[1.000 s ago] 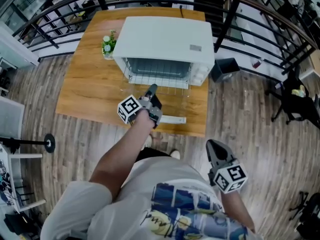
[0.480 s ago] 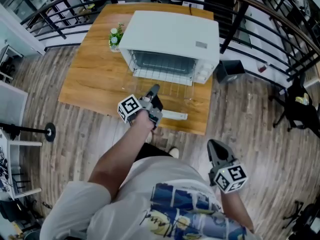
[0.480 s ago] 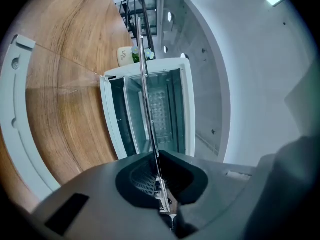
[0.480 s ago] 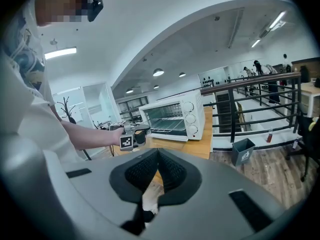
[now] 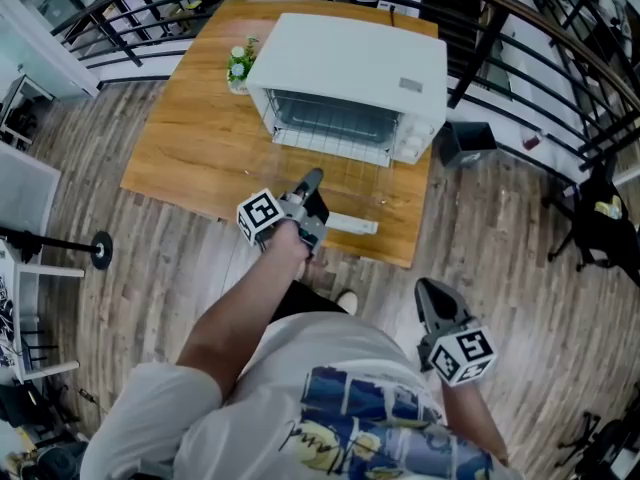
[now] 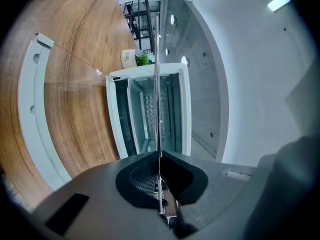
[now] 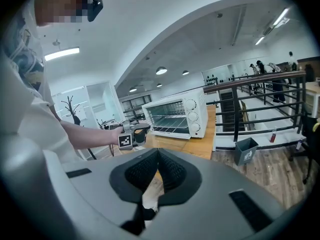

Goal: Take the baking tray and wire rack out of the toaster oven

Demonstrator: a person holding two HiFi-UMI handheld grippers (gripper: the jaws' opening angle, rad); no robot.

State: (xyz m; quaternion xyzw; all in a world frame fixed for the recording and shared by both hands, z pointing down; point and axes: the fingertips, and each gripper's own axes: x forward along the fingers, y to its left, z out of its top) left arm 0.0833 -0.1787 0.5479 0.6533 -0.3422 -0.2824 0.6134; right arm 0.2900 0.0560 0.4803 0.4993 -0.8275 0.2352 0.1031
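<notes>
A white toaster oven [image 5: 350, 63] stands on the wooden table [image 5: 190, 148], its glass door folded down flat and the white door handle [image 5: 350, 225] near the table's front edge. My left gripper [image 5: 311, 178] hovers over the door, rolled on its side, pointing level at the oven mouth. It is shut on a thin metal edge, seen edge-on as a bright line [image 6: 157, 84]. Faint grid wires over the door mark this as the wire rack [image 5: 350, 176]. No baking tray can be made out. My right gripper [image 5: 424, 288] hangs shut and empty beside my body.
A small flower pot [image 5: 240, 65] stands left of the oven. A grey bin [image 5: 465, 140] sits on the floor to the right of the table. Black railing [image 5: 530, 28] curves behind and to the right. A round-footed stand [image 5: 100, 250] is on the floor at left.
The gap between the oven mouth and my left gripper has grown slightly as the gripper drew back toward the table's front edge. The right gripper has stayed put.
</notes>
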